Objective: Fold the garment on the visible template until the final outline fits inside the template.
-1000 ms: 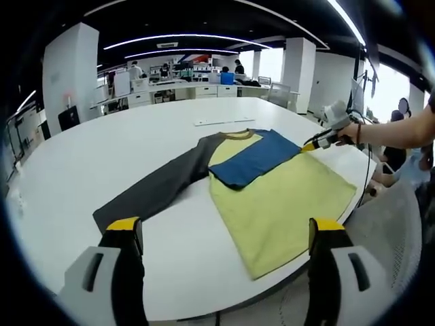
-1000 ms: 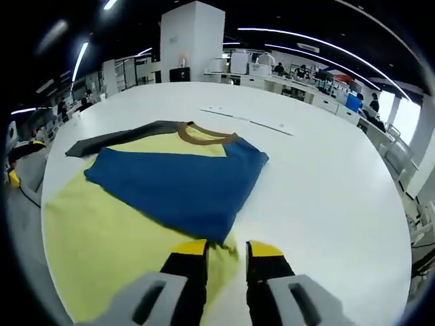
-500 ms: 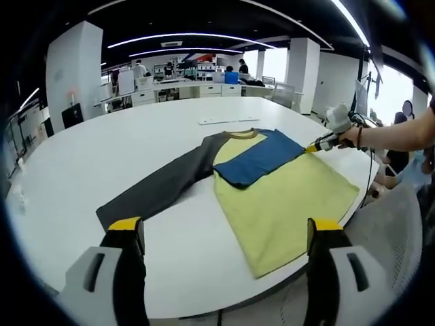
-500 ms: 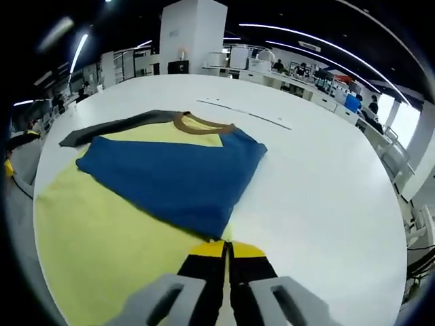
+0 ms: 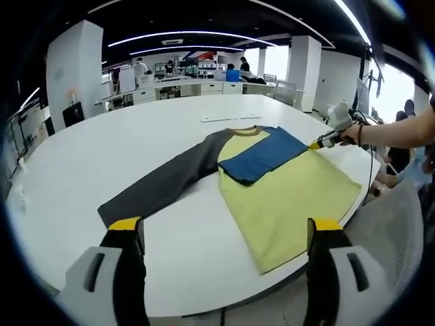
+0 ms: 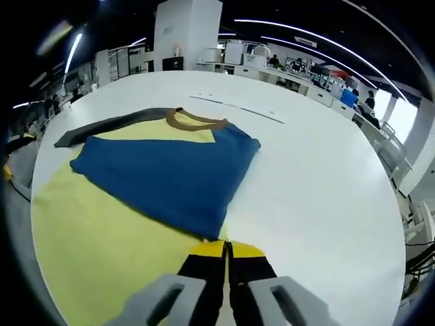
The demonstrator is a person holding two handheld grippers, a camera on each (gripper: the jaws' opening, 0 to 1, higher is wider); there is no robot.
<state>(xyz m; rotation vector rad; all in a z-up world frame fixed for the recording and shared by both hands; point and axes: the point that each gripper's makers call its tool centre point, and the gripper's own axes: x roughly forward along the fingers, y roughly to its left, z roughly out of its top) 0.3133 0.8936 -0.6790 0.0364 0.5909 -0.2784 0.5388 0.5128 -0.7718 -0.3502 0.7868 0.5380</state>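
Note:
A long-sleeved garment lies flat on the white round table [image 5: 88, 156]. Its yellow body [image 5: 292, 197] faces up, its blue sleeve [image 5: 262, 153] is folded across the chest, and its dark grey sleeve [image 5: 163, 183] stretches out to the left. My left gripper [image 5: 225, 227] hangs open above the near table edge, apart from the cloth. My right gripper [image 6: 227, 249] is shut on the garment's side edge, just below the end of the blue sleeve [image 6: 163, 180]. The right gripper [image 5: 319, 144] pinches the same edge in the left gripper view. The brown collar [image 6: 194, 121] points away.
Thin pale marks [image 5: 228, 118] lie on the table beyond the collar. A person's arm [image 5: 401, 129] reaches in from the right, over a mesh chair [image 5: 387, 224]. Desks, pillars and people stand far behind. Bare tabletop [image 6: 319, 190] spreads to the right of the garment.
A second ago the right jaws stood open around the garment's edge; they have shut on it and stayed shut. The left gripper has kept its place.

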